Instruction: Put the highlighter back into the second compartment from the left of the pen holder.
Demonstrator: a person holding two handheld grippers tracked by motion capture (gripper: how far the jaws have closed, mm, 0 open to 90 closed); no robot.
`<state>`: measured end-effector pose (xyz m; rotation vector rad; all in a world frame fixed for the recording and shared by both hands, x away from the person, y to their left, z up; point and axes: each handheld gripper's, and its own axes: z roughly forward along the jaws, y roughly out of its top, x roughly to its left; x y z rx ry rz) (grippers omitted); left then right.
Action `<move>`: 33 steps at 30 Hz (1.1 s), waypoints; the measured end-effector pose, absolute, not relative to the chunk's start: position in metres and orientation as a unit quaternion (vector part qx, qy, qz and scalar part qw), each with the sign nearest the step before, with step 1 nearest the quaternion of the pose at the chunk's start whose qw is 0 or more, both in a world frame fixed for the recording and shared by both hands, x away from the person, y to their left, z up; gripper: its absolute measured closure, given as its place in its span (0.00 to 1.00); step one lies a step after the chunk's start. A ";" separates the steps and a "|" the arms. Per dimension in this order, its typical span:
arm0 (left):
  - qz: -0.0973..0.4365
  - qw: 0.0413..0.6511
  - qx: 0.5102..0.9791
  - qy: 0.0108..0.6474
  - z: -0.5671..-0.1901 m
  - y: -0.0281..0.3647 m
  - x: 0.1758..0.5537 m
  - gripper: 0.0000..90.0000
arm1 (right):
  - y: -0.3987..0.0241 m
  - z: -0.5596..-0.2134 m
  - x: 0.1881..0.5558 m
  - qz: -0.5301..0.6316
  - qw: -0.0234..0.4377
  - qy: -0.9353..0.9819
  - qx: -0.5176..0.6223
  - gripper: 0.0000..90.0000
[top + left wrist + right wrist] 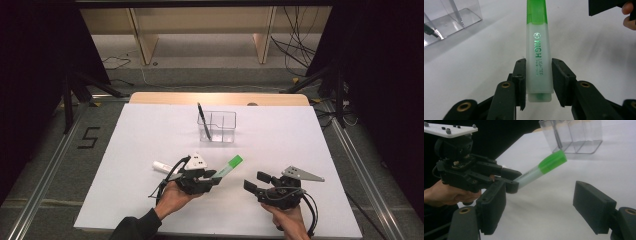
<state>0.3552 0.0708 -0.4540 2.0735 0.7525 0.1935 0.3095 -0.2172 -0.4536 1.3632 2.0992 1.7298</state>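
Left hand-held gripper (pixel 214 177), lower centre of the high view, pinches a green highlighter (pixel 227 167) by its pale barrel, cap raised off the white surface (pixel 280 145). Right hand-held gripper (pixel 258 182), lower right, spread and holding nothing. Clear organizer (pixel 217 126) at centre holds a black pen (pixel 203 120).

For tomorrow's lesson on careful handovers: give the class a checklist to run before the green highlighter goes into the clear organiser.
1. Left tool grips the highlighter on both sides: ok.
2. Cap on highlighter: ok.
3. Clear organiser upright: ok.
4. Free compartment beside the black pen: ok.
5. Right tool open, holding nothing: ok.
6. Grip firm enough for the lift: cannot tell.
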 end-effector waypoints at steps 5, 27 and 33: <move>0.082 0.451 0.834 0.307 -0.454 0.076 0.352 0.73 | -0.203 -0.454 0.318 0.570 0.026 0.687 0.450 0.31; 0.112 0.461 0.824 0.309 -0.457 0.094 0.338 0.73 | -0.157 -0.461 0.342 0.559 -0.030 0.678 0.477 0.36; 0.107 0.471 0.819 0.310 -0.457 0.096 0.334 0.73 | -0.147 -0.466 0.346 0.561 -0.052 0.669 0.484 0.40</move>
